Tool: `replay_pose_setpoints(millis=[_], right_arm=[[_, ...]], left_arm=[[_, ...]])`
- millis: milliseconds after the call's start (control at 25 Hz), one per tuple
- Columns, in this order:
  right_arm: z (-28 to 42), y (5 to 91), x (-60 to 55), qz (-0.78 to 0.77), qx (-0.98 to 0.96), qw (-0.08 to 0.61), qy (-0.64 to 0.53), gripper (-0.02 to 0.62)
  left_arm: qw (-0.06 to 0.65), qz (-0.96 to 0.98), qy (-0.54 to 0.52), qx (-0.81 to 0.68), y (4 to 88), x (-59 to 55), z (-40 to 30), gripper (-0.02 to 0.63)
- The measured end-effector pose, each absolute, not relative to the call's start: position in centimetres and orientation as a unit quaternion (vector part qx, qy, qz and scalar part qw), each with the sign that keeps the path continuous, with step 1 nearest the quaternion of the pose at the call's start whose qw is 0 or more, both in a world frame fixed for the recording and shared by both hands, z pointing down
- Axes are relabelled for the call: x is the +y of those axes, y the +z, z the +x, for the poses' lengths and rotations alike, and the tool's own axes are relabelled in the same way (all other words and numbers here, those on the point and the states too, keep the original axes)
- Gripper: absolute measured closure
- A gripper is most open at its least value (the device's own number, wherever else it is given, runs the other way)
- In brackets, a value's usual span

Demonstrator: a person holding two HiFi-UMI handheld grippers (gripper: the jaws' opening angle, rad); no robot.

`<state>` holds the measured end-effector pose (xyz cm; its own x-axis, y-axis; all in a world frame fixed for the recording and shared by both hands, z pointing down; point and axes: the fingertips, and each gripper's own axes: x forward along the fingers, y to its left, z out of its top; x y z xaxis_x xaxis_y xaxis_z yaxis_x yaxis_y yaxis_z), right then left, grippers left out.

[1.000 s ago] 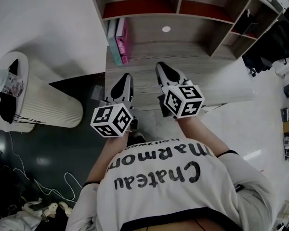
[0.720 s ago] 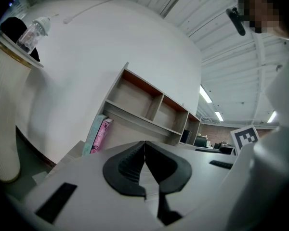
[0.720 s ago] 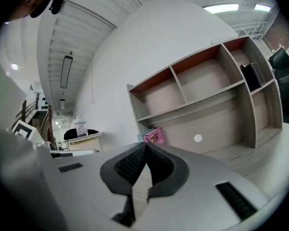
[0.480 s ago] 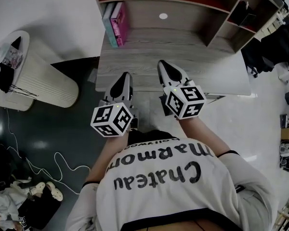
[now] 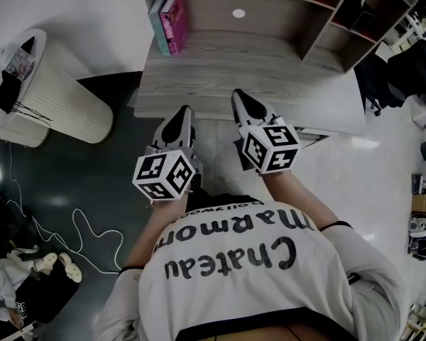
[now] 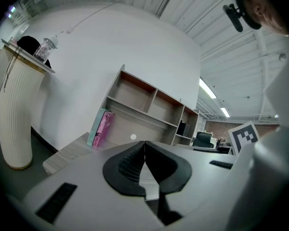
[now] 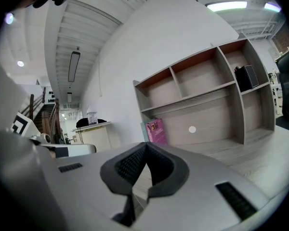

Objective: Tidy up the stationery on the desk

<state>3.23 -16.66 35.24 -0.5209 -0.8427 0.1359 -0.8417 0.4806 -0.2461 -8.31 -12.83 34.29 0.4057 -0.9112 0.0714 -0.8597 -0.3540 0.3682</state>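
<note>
At the desk (image 5: 270,69) edge, left gripper (image 5: 183,114) and right gripper (image 5: 241,98) closed, empty; shelves (image 5: 326,20) cropped.

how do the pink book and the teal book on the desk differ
The pink book is magenta; the teal book is blue-green. The teal book stands nearer the left edge of the grey wooden desk; the pink book stands right of it. Both stand upright, side by side.

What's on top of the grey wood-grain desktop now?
A teal book and a pink book stand upright at the left end of the grey wood-grain desktop. Nothing else shows there; the left gripper and right gripper cover part of the near edge.
</note>
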Motion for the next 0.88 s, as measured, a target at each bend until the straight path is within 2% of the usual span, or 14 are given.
replay_pose_setpoints(millis=[320,880], right_arm=[[5.1,36.3,-15.7,-0.496,0.851,0.021,-0.171,0.583],[5.7,36.7,-15.4,-0.492,0.854,0.006,-0.170,0.583]], left_arm=[[0.180,0.815,-0.069,-0.547,35.2,-11.5,-7.2,0.590],[0.178,0.808,-0.065,-0.558,35.2,-10.8,-7.0,0.590]])
